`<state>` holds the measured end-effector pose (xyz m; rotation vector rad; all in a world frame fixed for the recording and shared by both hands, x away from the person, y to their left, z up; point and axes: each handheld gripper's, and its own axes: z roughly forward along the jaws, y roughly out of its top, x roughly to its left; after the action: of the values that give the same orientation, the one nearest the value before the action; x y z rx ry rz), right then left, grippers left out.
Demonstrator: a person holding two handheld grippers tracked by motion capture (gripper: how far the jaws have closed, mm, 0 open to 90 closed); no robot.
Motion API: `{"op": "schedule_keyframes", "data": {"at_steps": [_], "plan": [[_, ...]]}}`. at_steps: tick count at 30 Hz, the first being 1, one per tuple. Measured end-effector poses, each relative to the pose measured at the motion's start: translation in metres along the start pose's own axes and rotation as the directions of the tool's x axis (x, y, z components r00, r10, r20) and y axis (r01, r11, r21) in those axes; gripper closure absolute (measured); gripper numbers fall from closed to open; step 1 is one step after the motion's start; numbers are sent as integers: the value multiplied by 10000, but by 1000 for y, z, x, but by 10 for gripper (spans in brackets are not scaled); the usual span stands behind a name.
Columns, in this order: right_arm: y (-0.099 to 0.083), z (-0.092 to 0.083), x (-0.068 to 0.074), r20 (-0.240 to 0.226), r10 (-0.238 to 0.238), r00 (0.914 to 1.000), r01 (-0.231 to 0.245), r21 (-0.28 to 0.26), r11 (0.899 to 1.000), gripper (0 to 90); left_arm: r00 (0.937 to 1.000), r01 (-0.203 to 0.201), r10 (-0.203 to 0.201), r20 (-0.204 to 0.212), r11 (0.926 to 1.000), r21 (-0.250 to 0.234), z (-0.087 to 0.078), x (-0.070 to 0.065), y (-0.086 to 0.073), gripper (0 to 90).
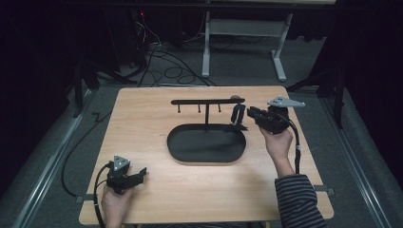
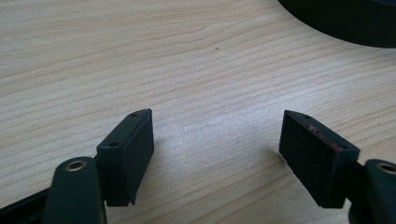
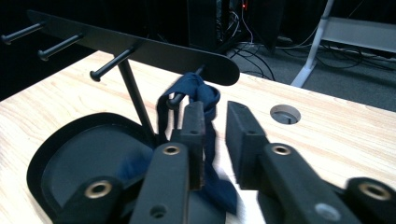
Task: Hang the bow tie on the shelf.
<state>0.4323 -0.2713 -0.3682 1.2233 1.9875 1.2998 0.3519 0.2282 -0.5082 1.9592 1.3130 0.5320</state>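
Jaws parted, blue cloth (image 3: pixel 205 100) hangs vertically from peg (image 3: pixel 175 99).

Wooden tabletop (image 1: pixel 142 118), light grain, round hole (image 3: pixel 285 114) near far right corner. Grey carpet floor (image 1: pixel 247 66) beyond. Tangle of black cables (image 1: pixel 166 66) on floor past far edge. White metal frame legs (image 1: pixel 280 52) standing behind. Metal rails (image 1: pixel 47 166) running along both sides. Background dark.
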Motion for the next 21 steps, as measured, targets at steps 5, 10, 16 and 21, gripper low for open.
{"op": "schedule_keyframes", "data": {"at_steps": [5, 10, 16, 21], "plan": [[-2, -8, -2, -55, 135, 9999, -136, -45, 9999, 656, 10000, -31, 31, -9, 10000, 23, 0, 0, 0, 269], [-3, -19, -4, -146, 185, 9997, -185, -62, 9998, 632, 10000, -49, 50, -38, 10000, 22, 0, 0, 0, 270], [-7, -28, -7, -123, 288, 9995, -287, 8, 9996, 626, 10000, -66, 66, -55, 10000, 42, 0, 0, 0, 270], [-12, -33, -8, -66, 261, 9996, -261, -29, 9997, 621, 10000, -61, 61, -57, 10000, 30, 0, -1, 0, 270]]}}
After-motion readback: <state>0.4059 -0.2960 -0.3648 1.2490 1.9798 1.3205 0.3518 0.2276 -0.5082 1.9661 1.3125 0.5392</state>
